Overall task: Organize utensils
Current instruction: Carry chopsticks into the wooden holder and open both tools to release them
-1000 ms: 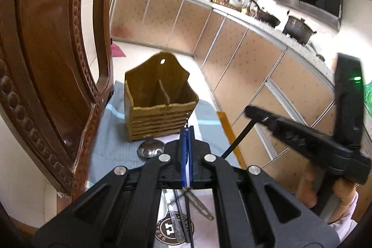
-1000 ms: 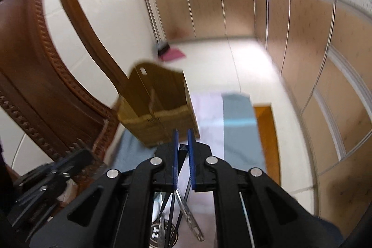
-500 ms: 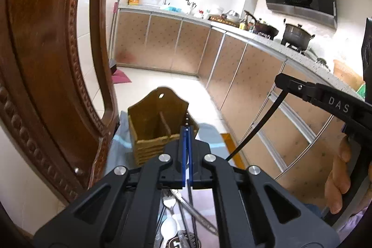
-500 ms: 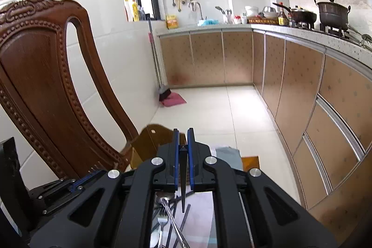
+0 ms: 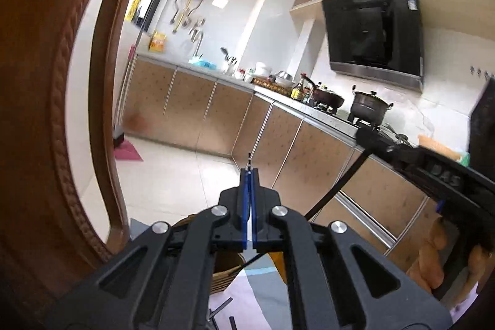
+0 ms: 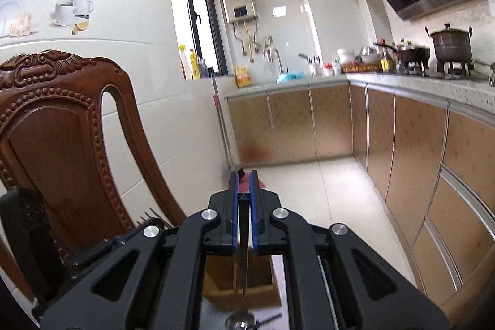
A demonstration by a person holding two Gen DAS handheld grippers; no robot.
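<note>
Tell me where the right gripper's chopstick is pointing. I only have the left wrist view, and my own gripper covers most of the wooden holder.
Observer: From the right wrist view, the chopstick hangs tip down, directly over the open top of the wooden holder.
Operator: Is it gripped properly?
Observer: Yes. The right gripper is closed on the chopstick's top end, which sits between the blue pads.
Operator: Is anything else lying near the holder?
Observer: A spoon lies on the table just in front of the holder, at the bottom edge of the view.
</note>
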